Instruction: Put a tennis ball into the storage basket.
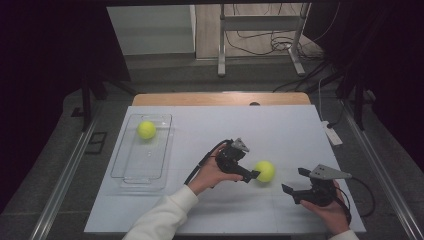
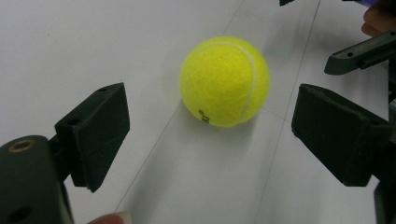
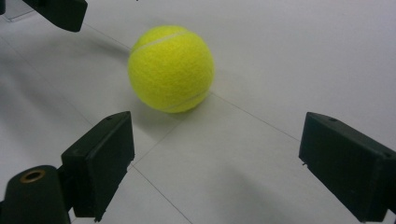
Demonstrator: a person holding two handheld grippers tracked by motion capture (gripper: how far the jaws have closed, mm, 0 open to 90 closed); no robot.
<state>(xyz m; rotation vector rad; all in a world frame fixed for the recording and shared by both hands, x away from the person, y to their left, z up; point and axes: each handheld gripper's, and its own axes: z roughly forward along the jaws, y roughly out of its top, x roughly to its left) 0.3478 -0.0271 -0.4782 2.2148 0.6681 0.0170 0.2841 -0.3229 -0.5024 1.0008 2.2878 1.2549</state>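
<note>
Reaching is the step in hand, judged from the high view: your left claw (image 1: 254, 174) sits just left of the fuzzy yellow-green tennis ball (image 1: 264, 171) lying near the middle of the white bench (image 1: 280, 131), with one black jaw tip at the ball's near-left edge. Whether it touches there is too small to tell. Your right claw (image 1: 293, 181) hangs spread and empty to the right of the ball, a little apart from it. Far off at the left stands a clear plastic rectangular tray (image 1: 125, 170) with a second yellow-green tennis ball (image 1: 146, 129) lying at its far end.

From the left gripper view, the left claw (image 2: 210, 123) stands wide, its pads clear of the ball (image 2: 224, 81), which rests on the bench just beyond the jaw tips and slightly right of centre. It has hold of nothing.

From the right gripper view, the right claw (image 3: 217, 140) is likewise spread and holds nothing; the ball (image 3: 171, 68) lies ahead and to the left of its gap, with a jaw of the other claw in the top left corner.

Your next move, as I read it, calls for pushing the left claw forward until the ball sits squarely between the pads, then closing on its widest part. Come in level, since a nudge from one jaw could roll it away.
</note>
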